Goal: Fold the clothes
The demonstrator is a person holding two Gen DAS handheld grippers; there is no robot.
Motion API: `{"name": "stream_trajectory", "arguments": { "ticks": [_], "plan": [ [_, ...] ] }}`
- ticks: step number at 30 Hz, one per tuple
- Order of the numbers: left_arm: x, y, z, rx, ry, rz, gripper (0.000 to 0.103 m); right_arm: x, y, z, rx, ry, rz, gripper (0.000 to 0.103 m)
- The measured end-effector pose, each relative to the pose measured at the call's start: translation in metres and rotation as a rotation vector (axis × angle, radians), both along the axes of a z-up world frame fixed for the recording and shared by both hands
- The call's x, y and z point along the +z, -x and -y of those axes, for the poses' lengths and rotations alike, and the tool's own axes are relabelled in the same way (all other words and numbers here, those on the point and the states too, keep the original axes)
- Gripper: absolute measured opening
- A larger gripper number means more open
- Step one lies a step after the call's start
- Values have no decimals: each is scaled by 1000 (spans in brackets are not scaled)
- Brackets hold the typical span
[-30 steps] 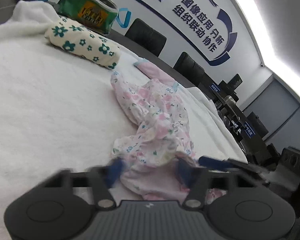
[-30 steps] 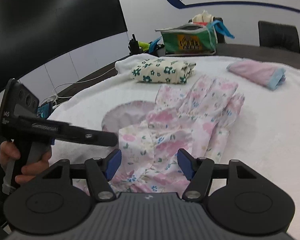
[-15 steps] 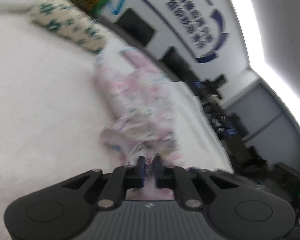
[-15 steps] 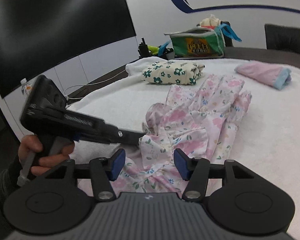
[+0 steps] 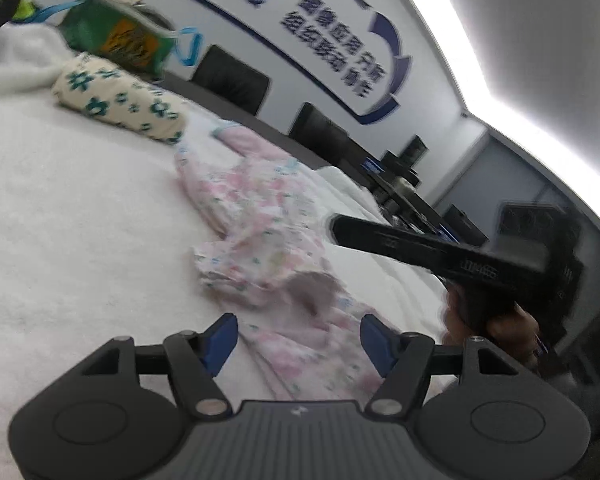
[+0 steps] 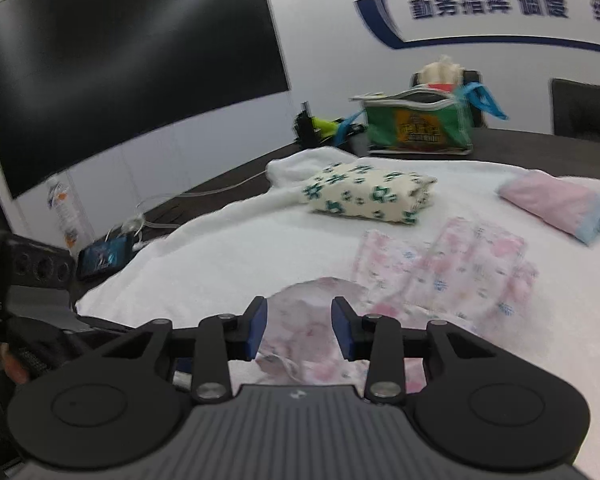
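A second ago the left hand-held gripper (image 5: 296,340) was pinched tight on the near hem of the crumpled pink floral cotton garment (image 5: 260,240); now its jaws are opening, blue pads clear of the cloth that lies between them. The right hand-held gripper (image 6: 298,330) – wider before – is closing over the same hem, fabric between its pads, though I cannot tell whether they press it yet. The garment lies on the white fleecy cover (image 6: 228,248) of the bench, its far end stretched toward the folded cream bundle with green flowers (image 6: 368,196). Both tools tip gently downward. The left view alone shows the person's hand (image 5: 496,320) gripping the right tool's handle – the right view alone shows the big black wall screen (image 6: 132,60) and the folded pink piece with a blue edge (image 6: 556,204).
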State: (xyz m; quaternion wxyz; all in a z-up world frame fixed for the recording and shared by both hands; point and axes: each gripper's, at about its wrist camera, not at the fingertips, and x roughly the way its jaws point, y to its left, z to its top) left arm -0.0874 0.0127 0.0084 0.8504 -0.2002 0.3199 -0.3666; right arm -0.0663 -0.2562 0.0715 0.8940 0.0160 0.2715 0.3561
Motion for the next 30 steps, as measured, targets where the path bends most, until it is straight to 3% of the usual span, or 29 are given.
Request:
{"name": "stream_trajectory", "arguments": {
  "ticks": [5,7,8,9,12,14,17,20,24,28,30],
  "plan": [
    [0,16,28,-58,-104,57,66,-18,-3,-30,82,163,-31,48],
    [-2,21,37,-41,-155,84,63,-25,-3,-37,90,210,-36,47],
    [-4,24,40,-26,-182,92,55,-29,-5,-39,82,223,-48,28],
    [-5,26,42,-16,-201,100,40,-33,-6,-40,74,236,-59,3],
    [-4,37,40,-15,-200,149,18,-23,1,-25,-12,181,-33,3],
    [-2,46,37,-21,-187,188,12,-8,13,-2,-114,87,-10,3],
    [2,55,36,-57,-167,230,7,6,31,28,-264,-19,15,3],
    [0,57,39,-104,-165,229,4,4,45,43,-393,-34,10,3],
    [-7,52,41,-107,-182,193,4,-4,48,31,-468,75,17,3],
    [-12,51,39,-106,-195,170,4,-26,28,-1,-424,211,-7,3],
    [-12,52,35,-105,-196,161,10,-38,18,-12,-411,270,-18,4]
  ]
}}
